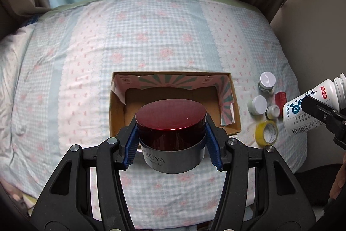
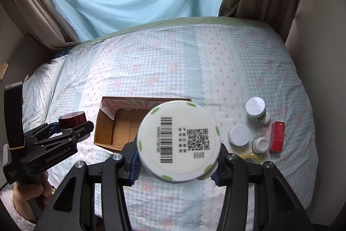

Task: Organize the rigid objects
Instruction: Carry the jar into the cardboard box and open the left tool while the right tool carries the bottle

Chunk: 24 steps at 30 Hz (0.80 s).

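My left gripper (image 1: 172, 144) is shut on a red-lidded silver cream jar (image 1: 170, 122), held in the air in front of the open cardboard box (image 1: 116, 109) on the bed. My right gripper (image 2: 176, 162) is shut on a white bottle (image 2: 178, 142), whose base with a barcode and QR code faces the camera. That bottle (image 1: 313, 107) shows tilted at the right edge of the left wrist view. In the right wrist view the left gripper (image 2: 64, 126) with its jar (image 2: 72, 119) hangs left of the box (image 2: 112, 133).
Right of the box lie two white-lidded jars (image 2: 255, 108) (image 2: 239, 134), a small white bottle (image 2: 260, 144), a red carton (image 2: 276, 136) and a yellow tape roll (image 1: 266, 131). Curtains hang behind the bed. A hand (image 2: 30, 189) grips the left tool.
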### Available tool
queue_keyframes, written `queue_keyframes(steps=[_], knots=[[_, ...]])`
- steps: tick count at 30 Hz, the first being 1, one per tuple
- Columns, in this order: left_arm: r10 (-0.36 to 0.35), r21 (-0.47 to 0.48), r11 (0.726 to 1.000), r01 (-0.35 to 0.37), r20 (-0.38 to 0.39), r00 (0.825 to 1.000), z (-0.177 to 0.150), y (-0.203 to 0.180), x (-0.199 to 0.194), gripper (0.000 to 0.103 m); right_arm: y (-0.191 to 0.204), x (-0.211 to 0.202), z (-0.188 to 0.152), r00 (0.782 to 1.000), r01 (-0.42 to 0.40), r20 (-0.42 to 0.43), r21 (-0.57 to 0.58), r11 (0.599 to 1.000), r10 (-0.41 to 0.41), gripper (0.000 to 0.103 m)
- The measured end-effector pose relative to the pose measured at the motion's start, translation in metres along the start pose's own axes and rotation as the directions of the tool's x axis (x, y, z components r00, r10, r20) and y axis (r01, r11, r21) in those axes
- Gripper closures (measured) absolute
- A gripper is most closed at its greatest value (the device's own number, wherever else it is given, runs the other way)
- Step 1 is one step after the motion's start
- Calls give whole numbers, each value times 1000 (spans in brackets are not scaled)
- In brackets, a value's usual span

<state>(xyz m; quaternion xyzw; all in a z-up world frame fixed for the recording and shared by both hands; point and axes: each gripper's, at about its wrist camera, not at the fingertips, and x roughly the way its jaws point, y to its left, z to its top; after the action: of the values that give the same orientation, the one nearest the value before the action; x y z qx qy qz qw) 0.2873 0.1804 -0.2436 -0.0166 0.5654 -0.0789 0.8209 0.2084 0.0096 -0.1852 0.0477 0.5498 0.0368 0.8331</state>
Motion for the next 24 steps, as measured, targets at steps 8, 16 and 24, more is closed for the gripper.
queue_keyframes(steps=[8, 16, 24], knots=[[39, 37, 999, -35, -97, 994, 1, 46, 67, 52, 40, 88, -1, 989, -9, -149, 16, 1000, 12, 57], [43, 52, 998, -33, -193, 980, 5, 54, 133, 52, 32, 178, -8, 949, 28, -316, 59, 998, -8, 57], [51, 89, 996, -30, -246, 968, 18, 49, 184, 52, 18, 237, -12, 904, 33, -426, 115, 993, 20, 57]])
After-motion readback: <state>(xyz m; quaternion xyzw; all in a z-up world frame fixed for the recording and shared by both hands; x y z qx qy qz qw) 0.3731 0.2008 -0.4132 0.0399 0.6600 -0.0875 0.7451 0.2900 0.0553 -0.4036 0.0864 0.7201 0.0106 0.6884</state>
